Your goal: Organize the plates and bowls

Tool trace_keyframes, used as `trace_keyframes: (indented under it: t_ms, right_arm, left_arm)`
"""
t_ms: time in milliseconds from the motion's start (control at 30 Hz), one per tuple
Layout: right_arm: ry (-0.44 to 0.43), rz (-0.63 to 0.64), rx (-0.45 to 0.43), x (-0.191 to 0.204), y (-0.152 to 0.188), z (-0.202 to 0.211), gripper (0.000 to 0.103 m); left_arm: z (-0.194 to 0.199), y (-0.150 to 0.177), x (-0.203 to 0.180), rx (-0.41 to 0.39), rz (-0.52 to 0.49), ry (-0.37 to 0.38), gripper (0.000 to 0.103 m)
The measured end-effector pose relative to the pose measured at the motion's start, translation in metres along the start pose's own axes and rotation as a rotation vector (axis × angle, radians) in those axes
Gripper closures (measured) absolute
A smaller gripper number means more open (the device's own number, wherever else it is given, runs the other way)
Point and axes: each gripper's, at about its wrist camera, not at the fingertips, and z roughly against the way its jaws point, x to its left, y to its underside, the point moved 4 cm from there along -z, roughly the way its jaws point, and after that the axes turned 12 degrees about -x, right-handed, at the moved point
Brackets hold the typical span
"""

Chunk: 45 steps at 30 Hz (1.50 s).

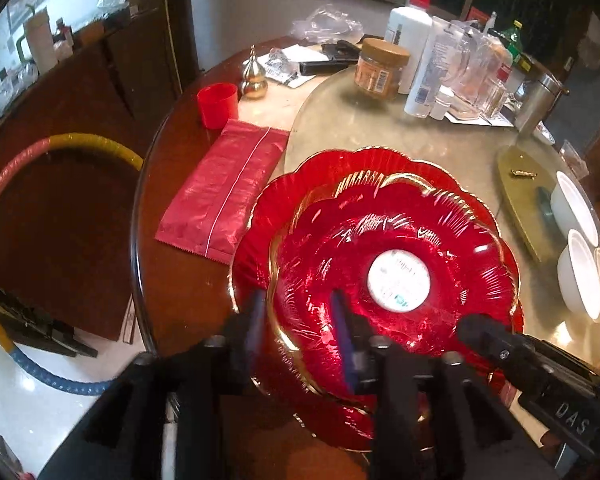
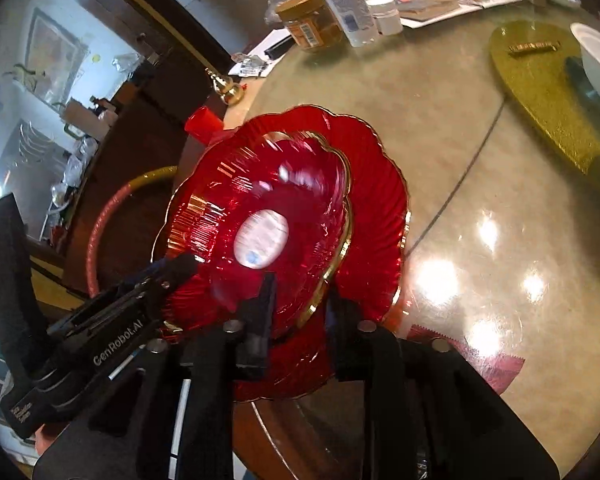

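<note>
A smaller red scalloped plate (image 1: 380, 216) with a gold rim and a white round sticker lies on a larger red plate (image 1: 340, 164) near the table's front edge. My left gripper (image 1: 300, 320) is open, its fingers straddling the smaller plate's near-left rim without pressing on it. My right gripper (image 2: 302, 312) is open too, one finger over the smaller plate (image 2: 260, 184) and one outside its gold rim, above the larger plate (image 2: 380, 184). Each gripper shows in the other's view. White bowls (image 1: 576, 208) stand at the right.
A red foil packet (image 1: 224, 188), a red cup (image 1: 217, 105) and a gold ornament (image 1: 254, 76) lie left of the plates. A jar (image 1: 380, 68) and bottles (image 1: 408, 32) crowd the back. A gold board (image 1: 524, 200) lies right. A hoop (image 1: 60, 144) leans beyond the table edge.
</note>
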Motion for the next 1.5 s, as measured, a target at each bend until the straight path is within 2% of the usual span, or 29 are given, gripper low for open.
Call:
trace_keyframes:
  t_ms: [33, 67, 100, 133, 167, 267, 333, 400, 500, 600, 700, 767, 800, 867, 933, 1000, 1100, 1300, 1400, 1500]
  right_arm:
    - [-0.007, 0.013, -0.003, 0.003, -0.001, 0.001, 0.055]
    - [0.011, 0.028, -0.012, 0.005, -0.002, 0.003, 0.051]
    - [0.022, 0.042, -0.024, 0.006, -0.003, 0.006, 0.048]
    - [0.021, 0.058, -0.032, 0.007, -0.005, 0.009, 0.041]
    - [0.023, 0.07, -0.037, 0.008, -0.006, 0.011, 0.026]
    - [0.026, 0.088, -0.066, 0.009, -0.01, 0.018, 0.008]
    - [0.033, 0.103, -0.076, 0.011, -0.01, 0.023, 0.003]
    - [0.063, 0.122, -0.084, 0.01, -0.011, 0.028, 0.001]
    - [0.042, 0.121, -0.14, 0.01, -0.014, 0.044, 0.001]
    - [0.005, 0.162, -0.295, 0.013, -0.022, 0.08, 0.001]
    - [0.027, 0.29, -0.478, 0.02, -0.026, 0.122, 0.001]
    - [0.028, 0.351, -0.591, 0.017, -0.023, 0.15, 0.0]
    - [0.06, 0.38, -0.627, 0.013, -0.021, 0.16, 0.0]
    - [0.136, 0.451, -0.656, 0.002, -0.012, 0.173, 0.0]
    - [0.21, 0.449, -0.658, -0.016, -0.001, 0.179, 0.0]
    - [0.223, 0.406, -0.621, -0.038, 0.008, 0.18, 0.0]
    - [0.264, 0.264, -0.466, -0.084, 0.026, 0.174, 0.0]
    - [0.352, 0.06, -0.426, -0.15, 0.049, 0.198, 0.0]
    - [0.323, -0.089, -0.381, -0.181, 0.058, 0.208, 0.0]
    - [0.276, -0.169, -0.378, -0.201, 0.059, 0.216, 0.0]
  left_arm:
    - [0.001, -0.001, -0.002, -0.012, -0.009, 0.002, 0.05]
    - [0.004, -0.003, -0.005, -0.028, -0.021, 0.002, 0.044]
    - [0.008, -0.005, -0.004, -0.056, -0.028, -0.022, 0.042]
    - [0.011, -0.008, -0.002, -0.079, -0.032, -0.058, 0.032]
    - [0.012, -0.01, 0.001, -0.095, -0.029, -0.078, 0.024]
    - [0.02, -0.014, 0.01, -0.127, -0.003, -0.088, 0.024]
    - [0.025, -0.015, 0.011, -0.145, -0.01, -0.091, 0.023]
    - [0.032, -0.014, 0.009, -0.178, -0.033, -0.1, 0.022]
    - [0.044, -0.015, 0.004, -0.23, -0.039, -0.069, 0.022]
    - [0.065, -0.019, -0.002, -0.322, -0.039, -0.026, 0.022]
    - [0.096, -0.023, -0.017, -0.45, -0.071, 0.065, 0.015]
    - [0.12, -0.026, -0.03, -0.564, -0.096, 0.124, 0.0]
    - [0.132, -0.027, -0.038, -0.632, -0.125, 0.14, 0.0]
    - [0.143, -0.025, -0.051, -0.712, -0.168, 0.227, 0.0]
    - [0.144, -0.019, -0.061, -0.745, -0.181, 0.259, 0.0]
    - [0.137, -0.013, -0.07, -0.717, -0.191, 0.268, 0.0]
    - [0.117, 0.001, -0.089, -0.604, -0.224, 0.31, 0.0]
    - [0.099, 0.031, -0.13, -0.457, -0.279, 0.354, 0.0]
    - [0.093, 0.037, -0.143, -0.395, -0.279, 0.359, 0.0]
    - [0.09, 0.04, -0.156, -0.359, -0.269, 0.374, 0.0]
